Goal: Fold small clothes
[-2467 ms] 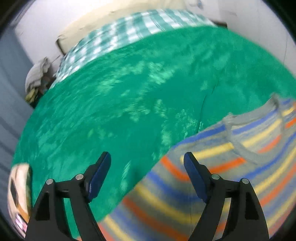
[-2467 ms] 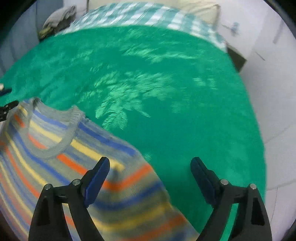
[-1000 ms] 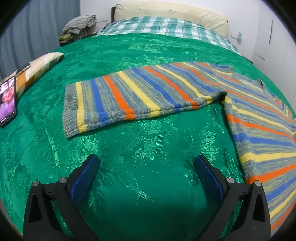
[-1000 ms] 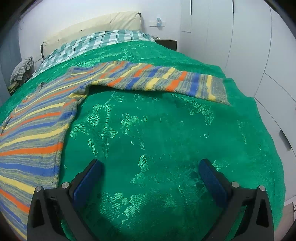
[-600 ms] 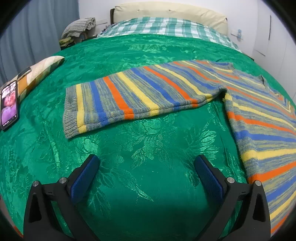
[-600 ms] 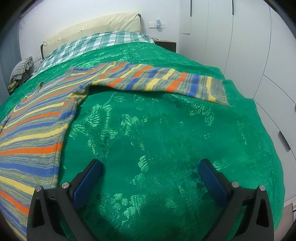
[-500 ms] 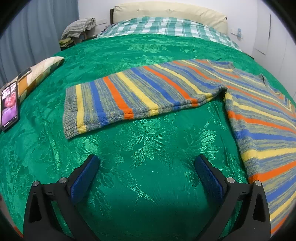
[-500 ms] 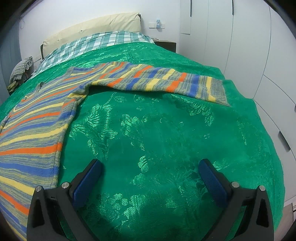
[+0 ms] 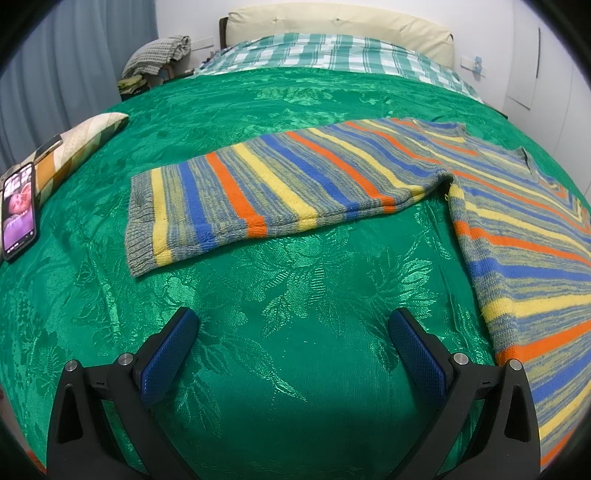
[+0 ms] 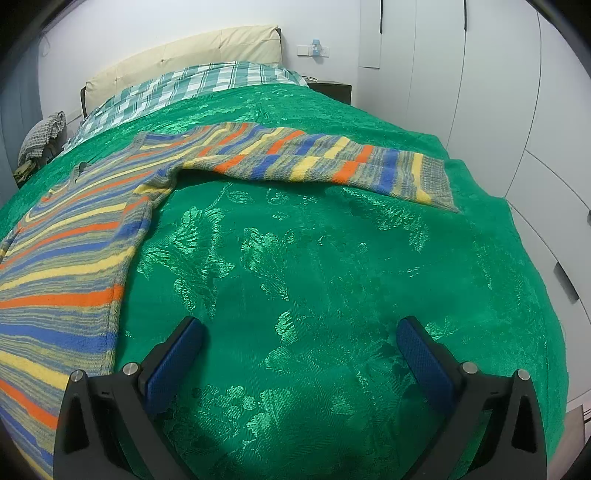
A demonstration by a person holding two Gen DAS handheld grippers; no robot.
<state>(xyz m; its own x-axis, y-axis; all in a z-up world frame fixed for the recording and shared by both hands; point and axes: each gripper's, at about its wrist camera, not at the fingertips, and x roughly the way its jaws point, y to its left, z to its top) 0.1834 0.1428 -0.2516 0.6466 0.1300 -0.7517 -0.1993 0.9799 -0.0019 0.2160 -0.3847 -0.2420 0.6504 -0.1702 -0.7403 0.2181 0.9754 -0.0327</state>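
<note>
both grippers have backed off from the striped sweater; left gripper and right gripper hover spread, empty, sleeves laid out ready to fold.

No legible text anywhere.

My left claw and right claw both have blue textured pads on black frames. The sweater carries stripes of blue, orange and yellow over a grey-blue marl, with grey ribbed cuffs. The bedspread is glossy emerald green with a woven leaf pattern. The sheet is green-and-white check; the headboard is cream.
</note>
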